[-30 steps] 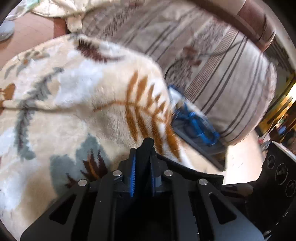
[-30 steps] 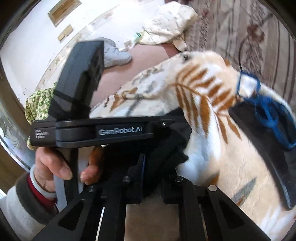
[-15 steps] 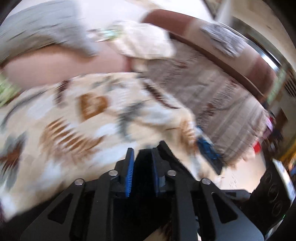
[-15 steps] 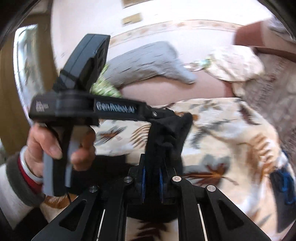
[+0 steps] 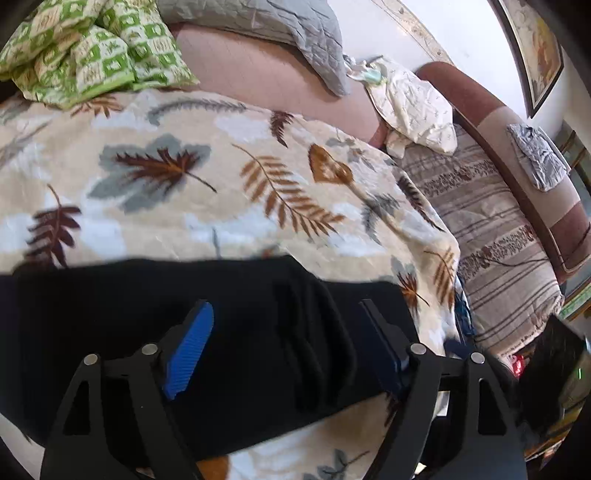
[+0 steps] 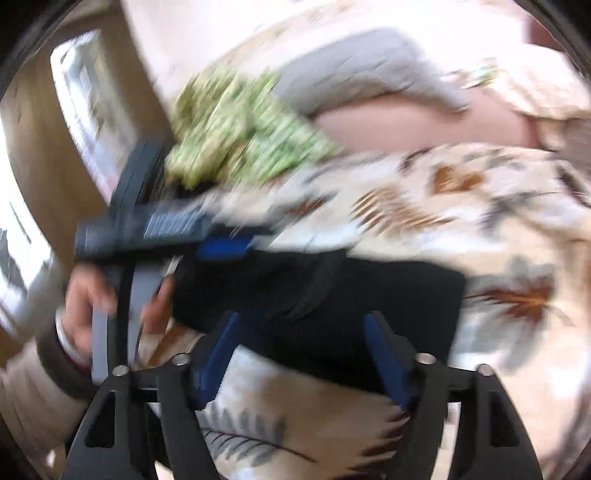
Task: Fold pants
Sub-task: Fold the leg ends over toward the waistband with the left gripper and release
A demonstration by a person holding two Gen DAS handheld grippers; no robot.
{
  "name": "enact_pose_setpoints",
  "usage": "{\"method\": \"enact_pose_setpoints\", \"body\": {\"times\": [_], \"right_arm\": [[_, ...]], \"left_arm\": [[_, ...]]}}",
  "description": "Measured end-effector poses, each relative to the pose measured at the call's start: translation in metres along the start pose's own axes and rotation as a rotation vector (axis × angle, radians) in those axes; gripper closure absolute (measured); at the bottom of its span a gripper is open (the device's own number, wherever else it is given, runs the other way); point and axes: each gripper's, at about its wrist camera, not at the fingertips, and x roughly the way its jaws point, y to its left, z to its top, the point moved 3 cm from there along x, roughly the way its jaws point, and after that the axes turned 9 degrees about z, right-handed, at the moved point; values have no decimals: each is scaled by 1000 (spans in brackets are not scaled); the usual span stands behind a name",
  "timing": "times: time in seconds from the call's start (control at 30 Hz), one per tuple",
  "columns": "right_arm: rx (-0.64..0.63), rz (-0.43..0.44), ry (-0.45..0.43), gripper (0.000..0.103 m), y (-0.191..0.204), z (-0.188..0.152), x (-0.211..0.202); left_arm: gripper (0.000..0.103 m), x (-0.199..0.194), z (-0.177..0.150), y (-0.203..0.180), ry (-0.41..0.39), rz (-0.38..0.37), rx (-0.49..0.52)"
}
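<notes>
The black pants [image 5: 155, 317] lie folded in a band across the leaf-patterned blanket [image 5: 207, 192]. My left gripper [image 5: 284, 310] is open just above the pants, its blue pads [image 5: 190, 343] spread apart and holding nothing. In the blurred right wrist view the pants [image 6: 332, 295] lie in front of my right gripper [image 6: 301, 325], which is open with fingers wide over the cloth. The left gripper [image 6: 221, 240] shows there at the left, held in a hand.
A green checked pillow [image 5: 88, 48], a grey quilted cushion [image 5: 266, 26] and a cream cloth [image 5: 410, 107] lie at the back. A striped sofa cover [image 5: 495, 229] is at the right. A dark device [image 5: 554, 365] sits at the far right.
Both grippers were shut on the black pants; both have now opened and let go. The pants now lie on the blanket, and both cameras have swung upward toward the pillows.
</notes>
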Motion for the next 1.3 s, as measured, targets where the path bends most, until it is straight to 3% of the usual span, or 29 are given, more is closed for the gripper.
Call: {"method": "enact_pose_setpoints", "body": {"times": [0.07, 0.17, 0.23, 0.27, 0.3, 0.37, 0.4, 0.47, 0.6, 0.73, 1.03, 1.13, 1.17, 1.23, 1.3], "right_arm": [[52, -93, 6, 31, -29, 0, -3], [106, -115, 12, 42, -46, -9, 1], [107, -152, 33, 59, -53, -14, 11], [96, -171, 43, 73, -55, -17, 15], [89, -172, 46, 75, -55, -18, 17], [98, -164, 42, 75, -57, -18, 20], [93, -165, 38, 75, -56, -15, 19], [70, -173, 32, 75, -51, -11, 19], [28, -136, 31, 74, -36, -8, 21], [8, -166, 94, 74, -40, -16, 51], [-33, -204, 74, 72, -25, -7, 45], [-34, -193, 120, 72, -26, -8, 61], [-22, -204, 163, 72, -31, -12, 73], [-35, -224, 161, 72, -28, -13, 74], [-46, -225, 163, 72, -19, -8, 65]], "left_arm": [[22, 8, -6, -12, 28, -1, 26], [22, 29, -19, -33, 67, 46, 92], [22, 38, -26, -42, 73, 76, 125], [23, 43, -28, -46, 75, 90, 131], [27, 48, -29, -48, 75, 106, 130], [77, 51, -30, -51, 67, 145, 140], [85, 50, -30, -53, 71, 139, 151], [89, 40, -29, -52, 57, 121, 147], [90, 24, -27, -48, -4, 162, 176], [90, 41, -33, -38, 49, 187, 154], [88, 39, -35, -41, 25, 203, 155], [84, 39, -36, -42, 18, 216, 162], [81, 39, -37, -42, 19, 217, 160], [73, 38, -38, -41, 20, 212, 153], [54, 31, -38, -40, 12, 218, 156]]}}
